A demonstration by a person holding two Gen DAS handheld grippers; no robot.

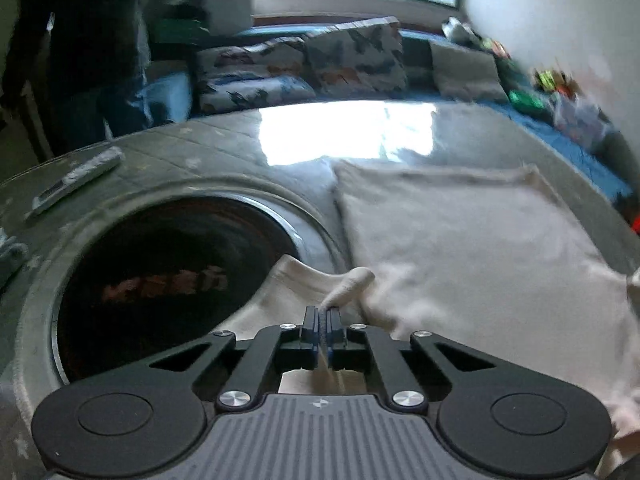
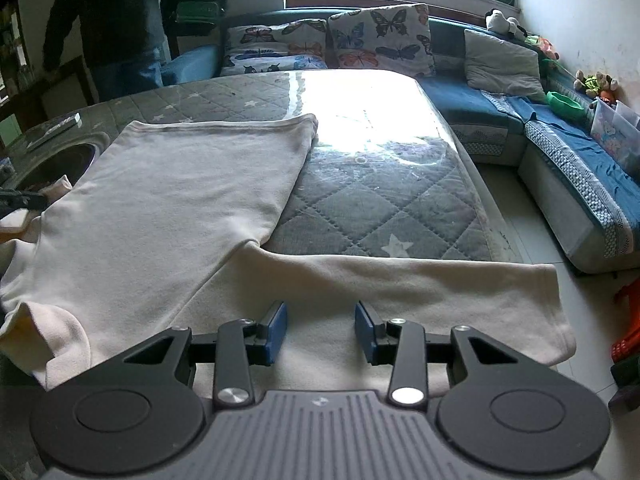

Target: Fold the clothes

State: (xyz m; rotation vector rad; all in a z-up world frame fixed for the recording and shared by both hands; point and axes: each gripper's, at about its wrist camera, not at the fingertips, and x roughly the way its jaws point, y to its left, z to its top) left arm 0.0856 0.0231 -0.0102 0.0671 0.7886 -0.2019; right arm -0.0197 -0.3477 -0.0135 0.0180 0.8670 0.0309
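- Shirt (image 2: 168,184) first: the cream long-sleeve one was lying flat across the quilted grey table cover (image 2: 384,200), hem pointing toward the couch and one sleeve (image 2: 420,288) stretched out sideways along the near edge.
- Your left gripper (image 1: 322,320) had its blue pads pressed together on a pinch of that shirt, and a little nub of cloth was poking up past the tips.
- That pinch sat right beside the big round dark opening (image 1: 172,280) in the table, and some of the fabric was draped over its rim.
- The left wrist view was pretty smeared, so I couldn't tell which part of the shirt you'd actually grabbed.
- Your right gripper (image 2: 321,332) had its jaws spread wide with nothing between them, hovering just over the stretched-out sleeve. Whether the pads were touching the cloth I couldn't tell.
- A flat grey bar-shaped thing (image 1: 76,178) was lying on the table's far left side, well apart from the shirt.
- Behind the table you had the blue couch (image 2: 560,152) with butterfly pillows (image 2: 380,40), a plain grey pillow (image 2: 500,62) and some plush toys along the wall.
- A person in dark clothes (image 2: 116,20) was standing at the far left of the room.
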